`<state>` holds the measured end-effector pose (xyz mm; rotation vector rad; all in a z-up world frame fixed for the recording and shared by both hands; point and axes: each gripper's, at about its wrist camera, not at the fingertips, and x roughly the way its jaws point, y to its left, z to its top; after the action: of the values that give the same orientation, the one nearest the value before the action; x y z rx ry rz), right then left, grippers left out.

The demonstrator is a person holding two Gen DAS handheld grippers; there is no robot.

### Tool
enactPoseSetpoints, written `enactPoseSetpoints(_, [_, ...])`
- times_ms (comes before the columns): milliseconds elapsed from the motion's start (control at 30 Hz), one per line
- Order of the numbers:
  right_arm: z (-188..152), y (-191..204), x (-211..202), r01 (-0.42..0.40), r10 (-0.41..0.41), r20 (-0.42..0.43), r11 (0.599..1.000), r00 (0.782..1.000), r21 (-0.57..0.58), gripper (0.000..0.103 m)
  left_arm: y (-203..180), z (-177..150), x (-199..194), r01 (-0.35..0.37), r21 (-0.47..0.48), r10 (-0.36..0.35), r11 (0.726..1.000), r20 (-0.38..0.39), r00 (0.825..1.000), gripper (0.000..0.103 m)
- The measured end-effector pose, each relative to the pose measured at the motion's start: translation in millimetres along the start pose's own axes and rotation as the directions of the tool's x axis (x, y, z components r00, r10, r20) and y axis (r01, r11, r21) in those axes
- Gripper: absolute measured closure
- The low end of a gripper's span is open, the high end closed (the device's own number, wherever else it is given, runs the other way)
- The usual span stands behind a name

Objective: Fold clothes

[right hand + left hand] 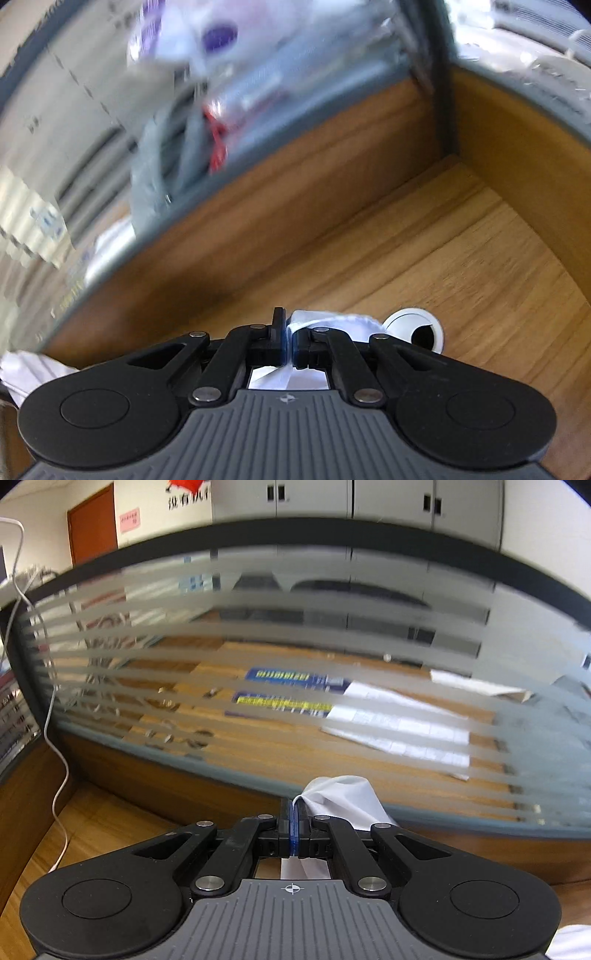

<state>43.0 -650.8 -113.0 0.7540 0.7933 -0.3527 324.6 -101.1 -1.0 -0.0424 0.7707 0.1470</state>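
Left wrist view, far left: a white cable [55,709] hangs down the corner of the booth onto the wooden desk [99,823]. Behind the desk stands a glass partition [280,635] with frosted horizontal stripes; papers and a neighbouring surface show blurred through it. A brown door [94,524] and grey cabinets [351,498] sit beyond, above the partition's dark top rail.

Centre of the same view: the left claw [294,814] is fully closed, its pads pinched on a fold of white garment [343,797]. The cloth bunches up just right of the fingertips and trails back beneath the claw body, lifted clear of the desk at that point.

Right wrist view, left side: the background is heavily blurred; grey and white shapes behind the partition cannot be identified. More of the white fabric shows at the lower left edge.

Centre: the right claw [289,330] is likewise closed tight, clamped on another edge of the white garment [343,325], which spills to the right of the fingertips.

Right: a white cable grommet [415,330] is set into the desk [461,240], just beside the held cloth, near the wooden corner of the booth.
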Motion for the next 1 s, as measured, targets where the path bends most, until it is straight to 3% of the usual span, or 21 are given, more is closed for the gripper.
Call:
enactPoseSetpoints(33, [-2,1,7,0.006,-0.006,-0.015,1.000,1.000,-0.013,0.100,1,-1,3,0.004,0.005,-0.004,1.000,-0.015,1.000,0.096])
enactPoseSetpoints(100, [-1,5,7,0.012,-0.013,-0.027,0.999,1.000,-0.042,0.098,1,-6,7,0.004,0.023,-0.003,1.000,-0.047,0.999,0.075])
enactPoseSetpoints(133, [-1,7,8,0.015,-0.017,-0.033,0.998,0.999,-0.056,0.091,2,-9,6,-0.003,0.030,0.004,1.000,-0.053,0.999,0.058])
enactPoseSetpoints(167, [-1,9,8,0.018,-0.021,-0.039,0.997,0.999,-0.070,0.082,4,-16,1,-0.007,0.036,0.009,0.999,-0.050,0.999,0.053])
enactPoseSetpoints(267, [1,15,-9,0.036,-0.039,-0.021,0.991,0.999,-0.127,0.069,13,-29,-10,0.001,0.046,0.002,0.999,-0.055,0.998,0.046])
enactPoseSetpoints(533, [-15,2,-64,0.092,-0.092,0.008,0.981,0.996,-0.171,0.064,58,-74,-26,0.044,0.027,-0.040,0.999,-0.137,0.990,0.042])
enactPoseSetpoints(800, [-67,-13,-87,0.083,-0.093,-0.069,0.987,0.993,-0.138,0.059,100,-127,-33,0.084,0.055,-0.067,0.995,-0.267,0.961,0.036])
enactPoseSetpoints(1000, [-110,8,-84,0.004,-0.036,-0.158,0.980,0.987,-0.201,0.053,102,-164,-24,0.140,0.199,-0.071,0.970,-0.317,0.946,0.028])
